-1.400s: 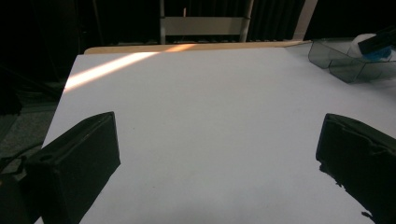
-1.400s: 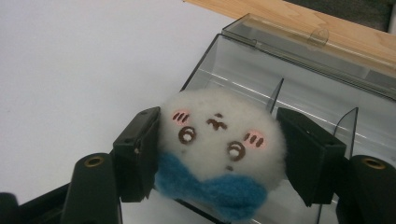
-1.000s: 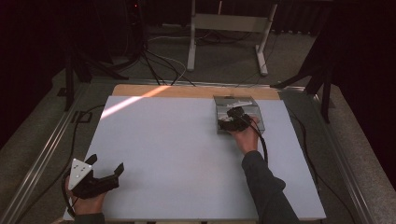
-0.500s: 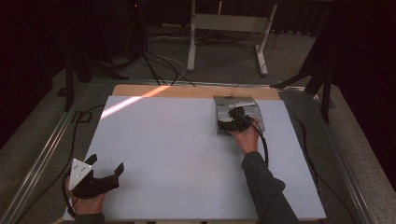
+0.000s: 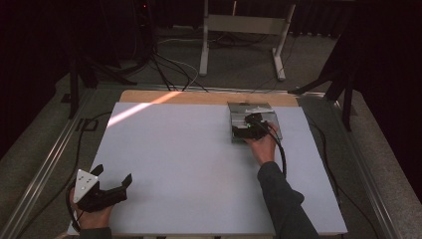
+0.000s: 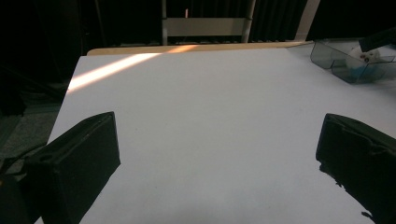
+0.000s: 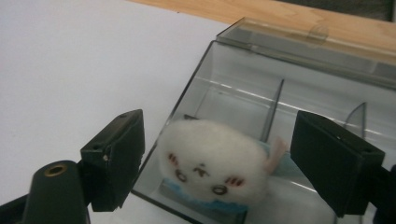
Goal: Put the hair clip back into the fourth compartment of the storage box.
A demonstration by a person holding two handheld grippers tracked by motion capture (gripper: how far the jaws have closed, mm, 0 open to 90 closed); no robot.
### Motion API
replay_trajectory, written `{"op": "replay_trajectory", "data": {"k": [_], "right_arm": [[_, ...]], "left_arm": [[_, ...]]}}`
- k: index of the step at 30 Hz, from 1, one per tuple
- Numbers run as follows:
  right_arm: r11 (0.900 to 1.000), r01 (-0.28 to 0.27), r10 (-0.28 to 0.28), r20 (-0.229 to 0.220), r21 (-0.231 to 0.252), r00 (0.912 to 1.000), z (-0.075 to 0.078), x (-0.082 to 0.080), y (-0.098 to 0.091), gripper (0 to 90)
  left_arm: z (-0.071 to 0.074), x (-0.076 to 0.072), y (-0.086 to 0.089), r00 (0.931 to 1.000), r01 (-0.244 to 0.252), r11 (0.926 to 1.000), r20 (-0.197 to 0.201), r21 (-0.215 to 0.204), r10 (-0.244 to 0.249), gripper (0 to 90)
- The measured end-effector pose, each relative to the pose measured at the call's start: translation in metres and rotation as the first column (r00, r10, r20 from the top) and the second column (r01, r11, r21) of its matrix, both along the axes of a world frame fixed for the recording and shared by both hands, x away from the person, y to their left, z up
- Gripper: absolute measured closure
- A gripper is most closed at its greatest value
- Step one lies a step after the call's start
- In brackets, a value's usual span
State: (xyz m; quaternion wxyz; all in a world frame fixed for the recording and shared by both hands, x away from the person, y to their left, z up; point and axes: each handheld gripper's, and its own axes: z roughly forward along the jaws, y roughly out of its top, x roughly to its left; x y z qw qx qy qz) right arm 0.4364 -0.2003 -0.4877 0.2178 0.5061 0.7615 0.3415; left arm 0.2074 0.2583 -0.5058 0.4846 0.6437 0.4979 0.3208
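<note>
The right claw [image 5: 247, 130] hangs over a clear plastic box [image 5: 271, 113] at the far right of the white worktop [image 5: 199, 164]. Its jaws have just been opening, and they now stand apart on either side of a small white plush toy [image 7: 215, 163], with a gap between each pad and the toy. The toy lies in the near compartment of the box [image 7: 243, 88], leaning against the near wall, its stitched face with pink cheeks turned toward the camera on the claw and a bit of light blue under it. Thin dividers rise behind it, and the box's far edge sits near the wooden strip [image 7: 289, 18] at the back of the worktop.

The left claw [image 5: 107, 186] rests at the near left corner of the worktop, well apart from the box, its jaws wide with nothing between them. From its own view the box [image 6: 355, 63] shows far off at the upper right.
</note>
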Motion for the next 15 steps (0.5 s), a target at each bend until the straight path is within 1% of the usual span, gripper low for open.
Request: {"op": "replay_trajectory", "data": {"k": [2, 4, 5, 6, 7, 8, 9, 11, 14, 15], "right_arm": [[1.0, 0.009, -0.009, 0.007, 0.003, 0.9999, 0.0005, -0.0003, -0.0009, 19.2], [0.9999, 0.011, -0.012, 0.011, 0.01, 0.9999, 0.0006, -0.0004, -0.0019, 24.1], [0.9999, 0.011, -0.012, 0.011, 0.01, 0.9999, 0.0006, -0.0004, -0.0019, 24.1], [0.9998, 0.015, -0.015, 0.016, 0.01, 0.9998, 0.0007, -0.0007, -0.0019, 30.8], [0.9998, 0.021, -0.021, 0.017, -0.005, 0.9996, 0.0002, -0.0005, -0.0014, 38.8], [0.9997, 0.023, -0.023, 0.01, -0.003, 0.9997, -0.001, 0.0001, -0.001, 43.7], [0.9998, 0.021, -0.021, 0.002, 0.004, 0.9998, -0.0016, 0.0004, -0.0008, 45.3], [0.9998, 0.019, -0.019, -0.014, 0.001, 0.9997, -0.0043, 0.0017, 0.0011, 47.4], [0.9996, 0.027, -0.027, -0.033, 0.002, 0.9991, -0.0069, 0.0032, 0.0036, 47.4], [0.9995, 0.03, -0.029, -0.049, 0.009, 0.9984, -0.0074, 0.0044, 0.0036, 46.8]], "left_arm": [[0.0, -0.0001, 0.0001, 1.0, 0.0, 1.0, 0.001, -0.001, 0.0, 0.6], [0.0, -0.0001, 0.0003, 1.0, -0.001, 1.0, 0.001, -0.001, 0.001, 0.6], [0.0, -0.0001, 0.0003, 1.0, -0.001, 1.0, 0.001, -0.001, 0.001, 0.6], [0.0, -0.0001, 0.0003, 1.0, -0.001, 1.0, 0.002, -0.002, 0.001, 0.6], [0.0, -0.0002, 0.0004, 1.0, -0.001, 1.0, 0.002, -0.002, 0.001, 0.7], [0.0, -0.0002, 0.0004, 1.0, -0.001, 1.0, 0.002, -0.002, 0.001, 0.6], [0.0001, -0.0002, 0.0004, 1.0, -0.001, 1.0, 0.002, -0.002, 0.001, 0.6], [0.0, -0.0002, 0.0006, 1.0, 0.0, 1.0, 0.002, -0.002, 0.0, 0.6], [0.0001, -0.0002, 0.0008, 1.0, -0.002, 1.0, 0.003, -0.006, 0.002, 0.6], [0.0001, -0.0003, 0.0008, 1.0, -0.003, 1.0, 0.003, -0.006, 0.003, 0.6]]}}
